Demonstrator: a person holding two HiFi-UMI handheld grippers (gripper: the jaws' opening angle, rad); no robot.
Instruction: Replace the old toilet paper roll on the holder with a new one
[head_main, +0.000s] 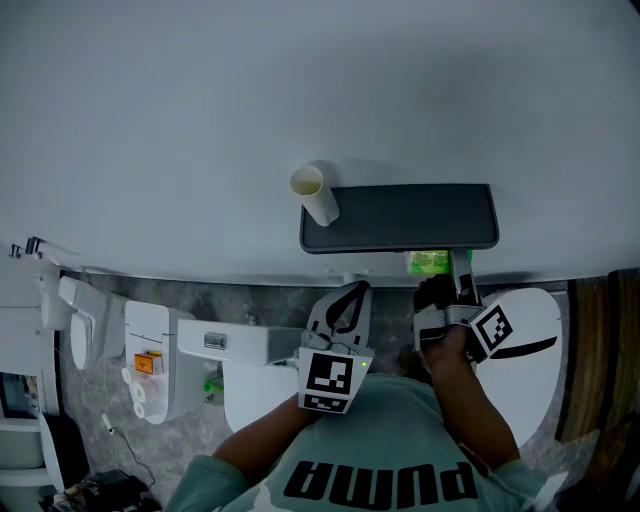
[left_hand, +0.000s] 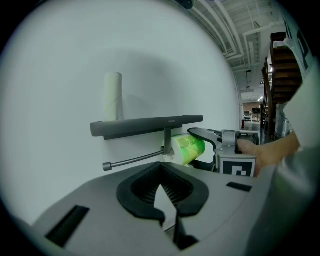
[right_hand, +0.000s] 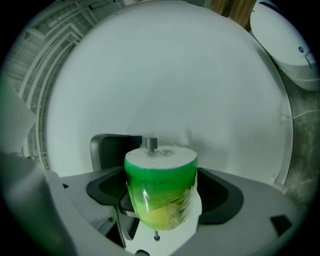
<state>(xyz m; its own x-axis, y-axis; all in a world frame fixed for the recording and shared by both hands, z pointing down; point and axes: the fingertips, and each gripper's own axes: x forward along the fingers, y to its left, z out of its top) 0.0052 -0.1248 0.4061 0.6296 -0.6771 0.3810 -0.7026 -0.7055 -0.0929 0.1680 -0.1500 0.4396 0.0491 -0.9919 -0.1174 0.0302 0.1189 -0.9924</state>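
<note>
A new roll (right_hand: 160, 192) in green wrap sits between the jaws of my right gripper (right_hand: 160, 205), which is shut on it. The holder's metal rod runs through the roll's core, and the rod's tip (right_hand: 151, 144) pokes out past its far end. In the left gripper view the roll (left_hand: 188, 148) hangs on the rod (left_hand: 132, 160) under the dark shelf (left_hand: 145, 125), with the right gripper (left_hand: 212, 142) around it. An empty cardboard tube (head_main: 315, 193) stands on the shelf (head_main: 400, 217). My left gripper (head_main: 352, 300) hovers left of the roll, jaws together, holding nothing.
A white toilet (head_main: 530, 350) stands below and right of the holder. White bathroom fittings (head_main: 150, 370) lie at the lower left on the grey stone floor. A wooden panel (head_main: 600, 350) borders the right edge. The wall behind the holder is plain white.
</note>
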